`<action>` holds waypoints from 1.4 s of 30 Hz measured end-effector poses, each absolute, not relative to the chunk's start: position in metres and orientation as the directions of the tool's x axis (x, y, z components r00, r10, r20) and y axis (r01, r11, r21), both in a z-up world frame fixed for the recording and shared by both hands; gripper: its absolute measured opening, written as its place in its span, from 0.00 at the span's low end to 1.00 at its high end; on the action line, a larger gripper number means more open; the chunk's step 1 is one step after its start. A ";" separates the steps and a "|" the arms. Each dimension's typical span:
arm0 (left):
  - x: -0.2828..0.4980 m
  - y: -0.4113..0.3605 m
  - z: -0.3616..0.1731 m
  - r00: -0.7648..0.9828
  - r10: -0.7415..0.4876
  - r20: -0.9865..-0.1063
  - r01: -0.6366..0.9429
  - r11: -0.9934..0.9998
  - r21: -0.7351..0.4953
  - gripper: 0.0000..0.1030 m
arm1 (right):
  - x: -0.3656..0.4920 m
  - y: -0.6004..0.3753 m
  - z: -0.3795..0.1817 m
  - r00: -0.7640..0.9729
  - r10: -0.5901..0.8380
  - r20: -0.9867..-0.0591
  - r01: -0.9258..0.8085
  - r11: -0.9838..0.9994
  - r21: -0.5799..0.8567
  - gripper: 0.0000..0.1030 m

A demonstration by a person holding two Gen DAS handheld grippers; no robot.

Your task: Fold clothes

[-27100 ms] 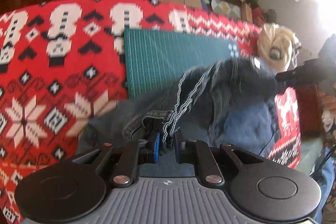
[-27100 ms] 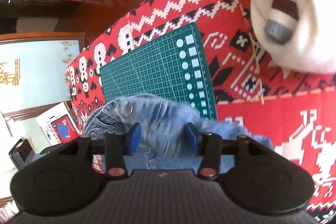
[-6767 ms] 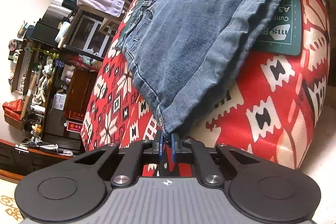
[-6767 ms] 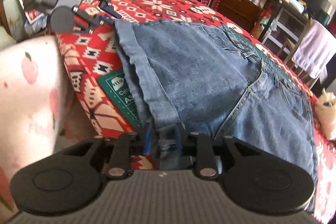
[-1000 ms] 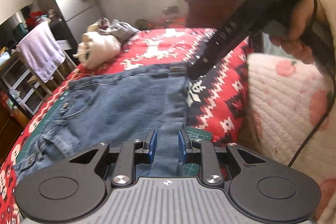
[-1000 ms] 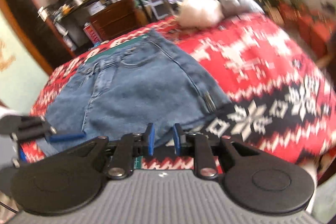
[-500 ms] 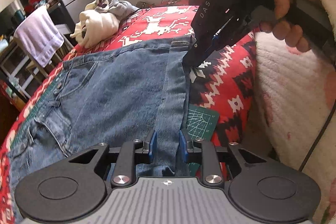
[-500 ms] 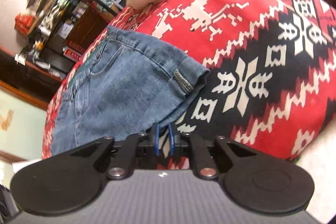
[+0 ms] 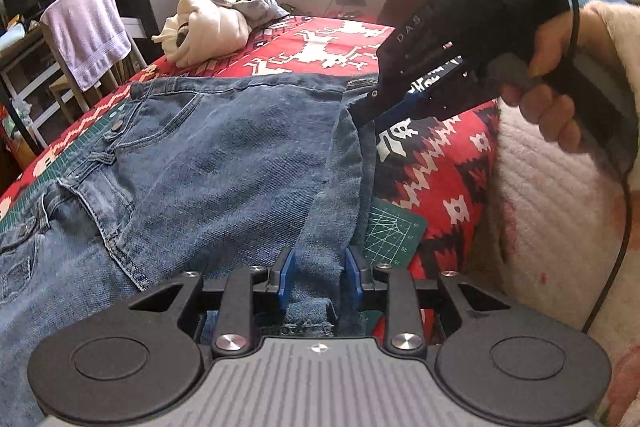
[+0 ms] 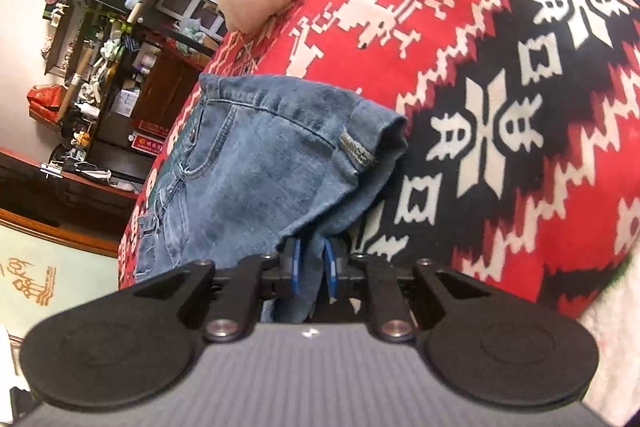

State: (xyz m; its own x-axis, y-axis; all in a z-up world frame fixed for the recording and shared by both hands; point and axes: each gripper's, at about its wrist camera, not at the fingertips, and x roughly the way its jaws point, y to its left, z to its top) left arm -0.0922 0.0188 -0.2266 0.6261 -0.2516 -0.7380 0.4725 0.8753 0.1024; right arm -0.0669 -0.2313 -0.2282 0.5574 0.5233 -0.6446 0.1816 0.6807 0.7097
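Blue jeans lie folded on a red patterned blanket. My left gripper is at their near edge. Its jaws are opening, and a flat strip of folded denim lies between the pads without being pinched. A hand holds my right gripper at the far corner of the jeans. In the right wrist view that gripper has a bunched flap of the jeans pressed between its blue pads, while its jaws are opening.
A corner of a green cutting mat pokes out from under the jeans. A pile of cream and grey clothes sits at the far end of the blanket. A lilac towel hangs over a chair on the left. Pale quilted fabric fills the right side.
My right gripper came down onto the far corner of the jeans, rolled, and narrowed on the denim. My left gripper's pads spread wider over the near edge.
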 end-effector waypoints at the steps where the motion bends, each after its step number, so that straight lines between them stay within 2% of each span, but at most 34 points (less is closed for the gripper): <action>1: -0.093 0.019 -0.226 0.627 -0.252 -0.737 0.472 0.876 0.102 0.28 | -0.067 -0.228 -0.228 0.565 0.517 -0.643 0.172 0.688 0.705 0.15; 2: -0.093 0.018 -0.226 0.627 -0.252 -0.737 0.474 0.874 0.105 0.28 | -0.066 -0.226 -0.229 0.568 0.516 -0.641 0.165 0.691 0.703 0.15; 4: -0.094 0.017 -0.226 0.627 -0.252 -0.737 0.480 0.870 0.111 0.28 | -0.066 -0.221 -0.230 0.569 0.508 -0.646 0.156 0.705 0.692 0.03; 6: -0.096 0.016 -0.222 0.623 -0.257 -0.739 0.491 0.864 0.114 0.24 | -0.068 -0.219 -0.229 0.579 0.487 -0.653 0.145 0.727 0.671 0.02; 12: -0.107 0.011 -0.221 0.609 -0.285 -0.740 0.534 0.838 0.116 0.24 | -0.083 -0.226 -0.220 0.577 0.454 -0.679 0.104 0.784 0.613 0.01; 16: -0.110 0.012 -0.220 0.612 -0.283 -0.739 0.533 0.837 0.122 0.24 | -0.080 -0.234 -0.226 0.578 0.474 -0.664 0.139 0.745 0.653 0.02; 21: -0.109 0.017 -0.215 0.619 -0.287 -0.731 0.519 0.848 0.106 0.24 | -0.090 -0.246 -0.212 0.581 0.438 -0.686 0.151 0.770 0.619 0.03; 23: -0.108 0.017 -0.215 0.616 -0.293 -0.731 0.518 0.850 0.096 0.24 | -0.092 -0.258 -0.204 0.614 0.411 -0.674 0.148 0.779 0.609 0.04; 24: -0.107 0.017 -0.215 0.616 -0.290 -0.732 0.516 0.851 0.098 0.24 | -0.091 -0.264 -0.199 0.633 0.396 -0.665 0.146 0.783 0.605 0.08; 27: -0.107 0.016 -0.216 0.621 -0.283 -0.731 0.513 0.852 0.106 0.24 | -0.084 -0.281 -0.193 0.664 0.387 -0.640 0.154 0.766 0.624 0.08; 32: -0.109 0.015 -0.215 0.623 -0.275 -0.732 0.508 0.854 0.112 0.24 | -0.068 -0.297 -0.209 0.647 0.423 -0.634 0.252 0.666 0.702 0.09; 34: -0.109 0.015 -0.217 0.621 -0.270 -0.736 0.507 0.854 0.116 0.24 | -0.066 -0.299 -0.216 0.642 0.420 -0.641 0.286 0.644 0.709 0.16; 37: -0.108 0.016 -0.218 0.620 -0.266 -0.738 0.508 0.853 0.119 0.24 | -0.066 -0.300 -0.226 0.644 0.429 -0.634 0.311 0.610 0.729 0.21; 42: -0.107 0.018 -0.218 0.613 -0.273 -0.741 0.511 0.853 0.108 0.24 | -0.066 -0.296 -0.236 0.642 0.450 -0.621 0.326 0.573 0.752 0.22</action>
State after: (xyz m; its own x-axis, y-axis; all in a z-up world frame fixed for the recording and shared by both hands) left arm -0.1069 0.0177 -0.2180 0.6131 -0.2728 -0.7414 0.5107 0.8529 0.1085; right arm -0.0657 -0.2960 -0.2357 0.6418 0.4498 -0.6211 0.3264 0.5726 0.7521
